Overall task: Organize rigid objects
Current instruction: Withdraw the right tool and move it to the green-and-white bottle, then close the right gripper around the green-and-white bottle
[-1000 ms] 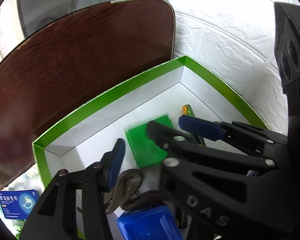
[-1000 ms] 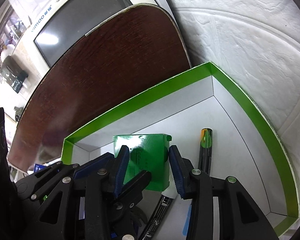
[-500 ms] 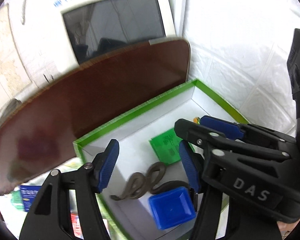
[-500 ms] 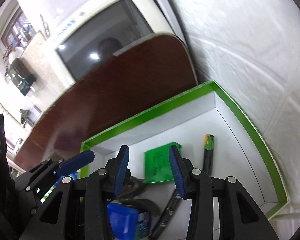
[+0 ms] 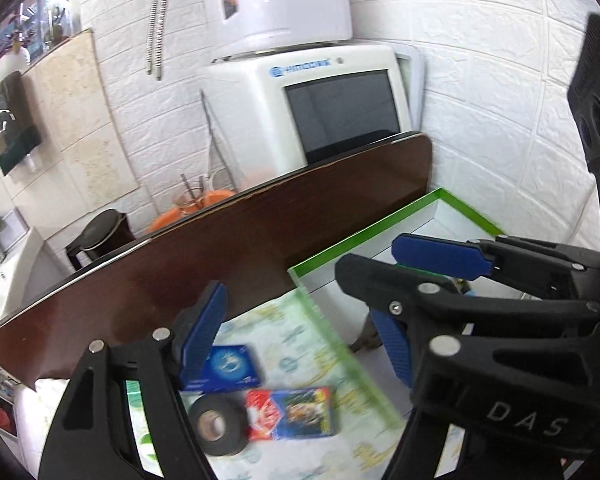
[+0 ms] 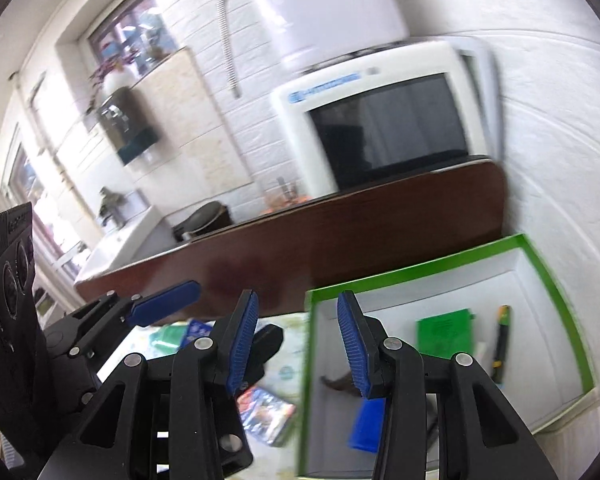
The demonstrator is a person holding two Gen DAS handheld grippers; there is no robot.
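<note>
1. We take the loose items on the worktop (image 5: 284, 336) as the task's things: a black tape roll (image 5: 217, 424), a red-and-blue packet (image 5: 290, 412) touching it, and a blue box (image 5: 228, 368) just behind, all lying outside the green-rimmed tray (image 6: 428, 270).
2. Inside the tray we see a green card (image 6: 444, 332), a dark pen (image 6: 502, 340) beside it near the far wall, a blue block (image 6: 366, 424) and a brown curved piece (image 6: 340, 382) at the near end.
3. The left gripper (image 5: 296, 328) is empty, its jaws opening; the tape roll and blue box lie below and ahead of it.
4. The right gripper (image 6: 296, 340) is partly spread and pinches nothing; it hangs over the tray's near-left corner.
5. We judge the step to be reaching for the next loose item. To do it well, we lower the left gripper with jaws straddling one item only, since roll and packet touch.
6. We keep the right gripper clear of the left one's path; they sit close together.
</note>
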